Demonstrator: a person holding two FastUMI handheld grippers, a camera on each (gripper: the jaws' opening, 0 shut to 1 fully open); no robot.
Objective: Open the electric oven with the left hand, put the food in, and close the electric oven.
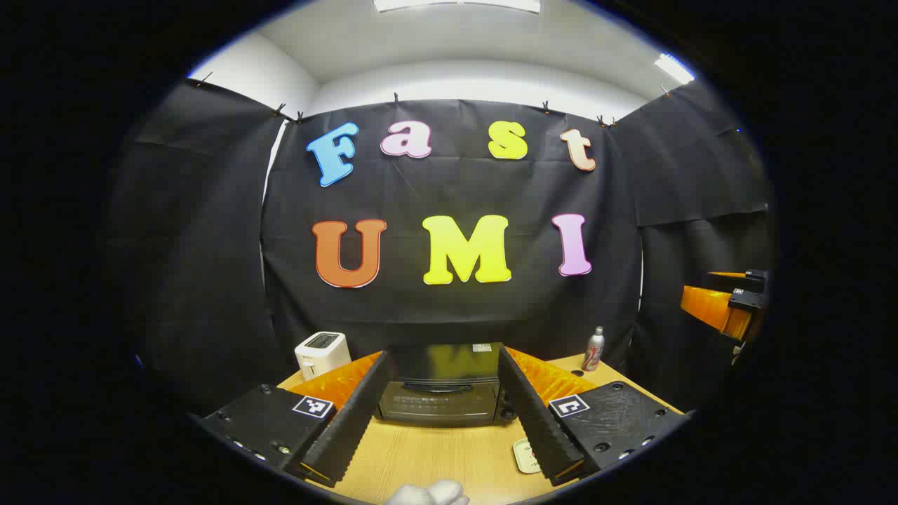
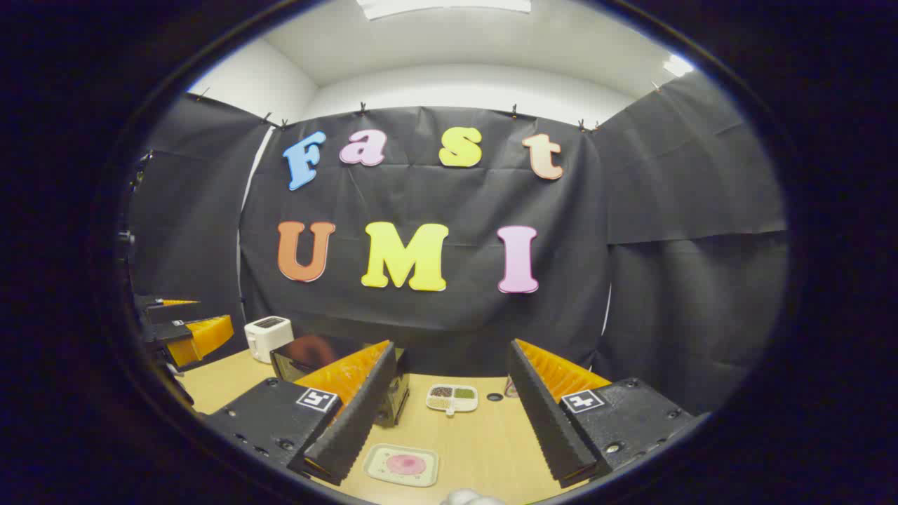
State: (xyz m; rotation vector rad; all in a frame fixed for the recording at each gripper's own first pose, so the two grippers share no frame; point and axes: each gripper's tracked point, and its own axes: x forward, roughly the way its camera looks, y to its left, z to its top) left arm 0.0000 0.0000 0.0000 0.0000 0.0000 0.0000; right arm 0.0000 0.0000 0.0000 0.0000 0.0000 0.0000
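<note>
The black electric oven [image 1: 438, 393] stands on the wooden table [image 1: 435, 456] straight ahead of my left gripper [image 1: 443, 354], its door shut and the handle across the front. The left gripper is open and held short of the oven. A cream tray with a round pink food [image 2: 402, 465] lies on the table just below my right gripper [image 2: 450, 345], which is open and holds nothing. That tray's edge [image 1: 525, 454] peeks out beside a finger in the left gripper view. Part of the oven [image 2: 309, 356] is hidden behind a finger in the right gripper view.
A white toaster [image 1: 322, 351] stands left of the oven and a slim can [image 1: 594, 348] behind it on the right. A divided dish of grains [image 2: 452, 398] lies mid-table. The other gripper [image 1: 701, 291] hovers far right. Black cloth walls close in the table.
</note>
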